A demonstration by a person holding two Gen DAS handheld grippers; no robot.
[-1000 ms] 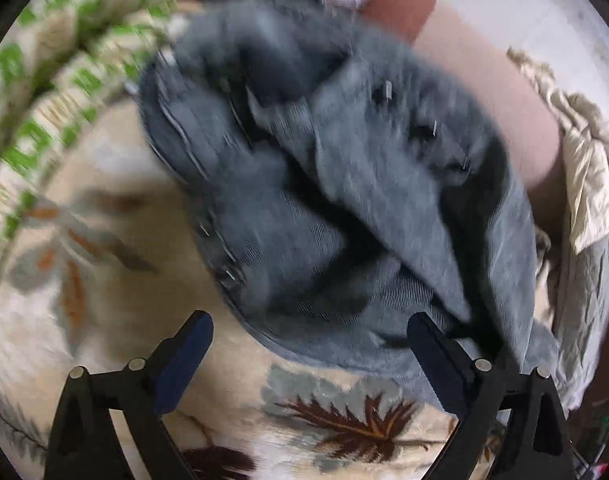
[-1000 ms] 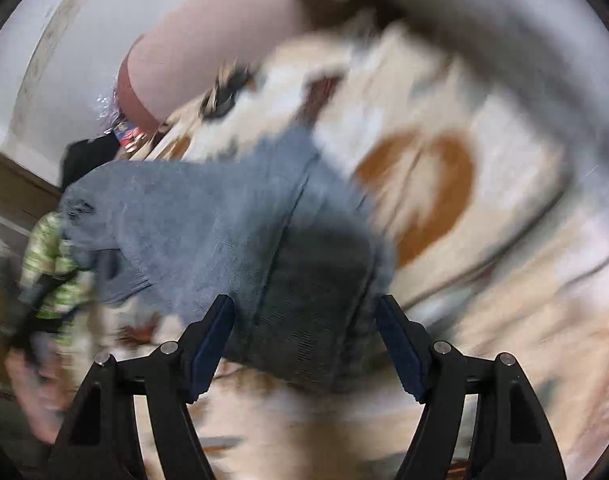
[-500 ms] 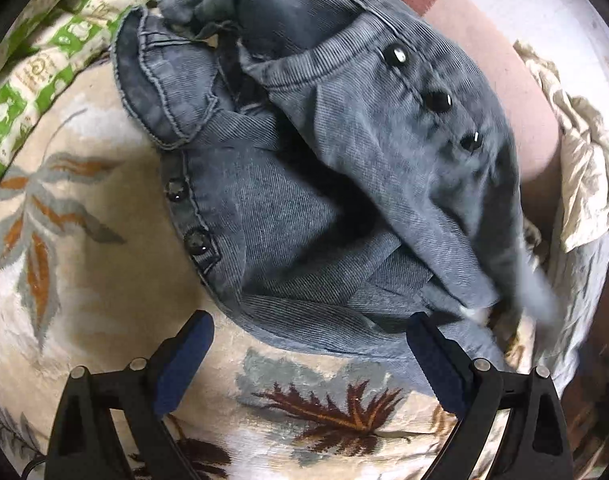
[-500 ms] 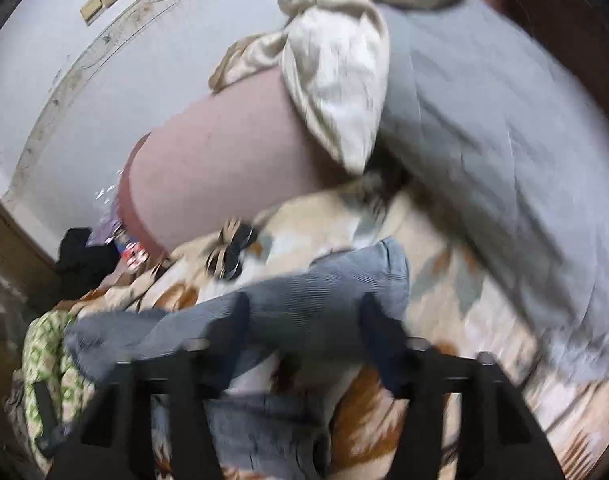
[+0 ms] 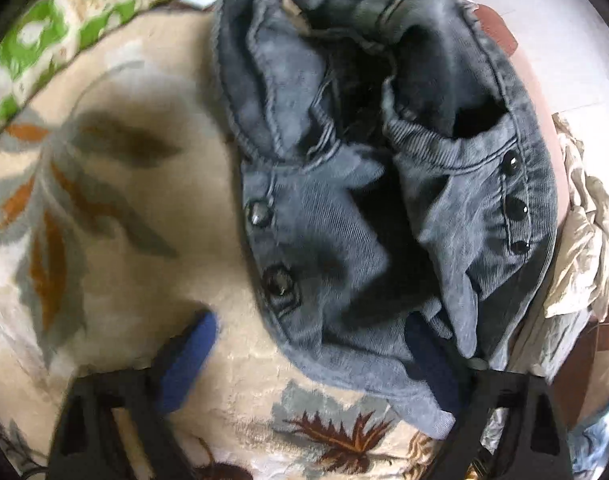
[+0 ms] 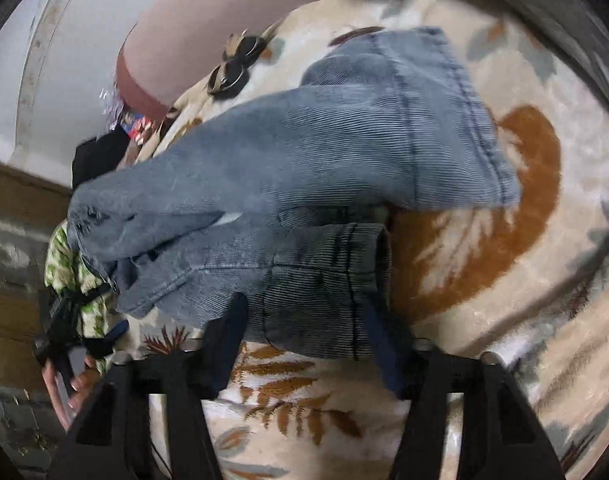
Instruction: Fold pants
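The pants point(image 5: 364, 184) lie crumpled on a leaf-patterned blanket point(image 5: 116, 216), waistband end filling the centre and right of the left wrist view, likely bunched like this because no fold has been squared up yet. The left tool point(image 5: 308, 364) is closing, its jaws apart; the right pad sits against the waistband edge, the left one over bare blanket. In the right wrist view the right tool point(image 6: 304, 344) is closing around a leg cuff point(image 6: 324, 292) at lower centre, pads just beside the cloth rather than pressing, probably to lift that leg over. A green printed cloth point(image 5: 64, 28) lies at upper left; a pale wall point(image 6: 64, 60) stands behind.
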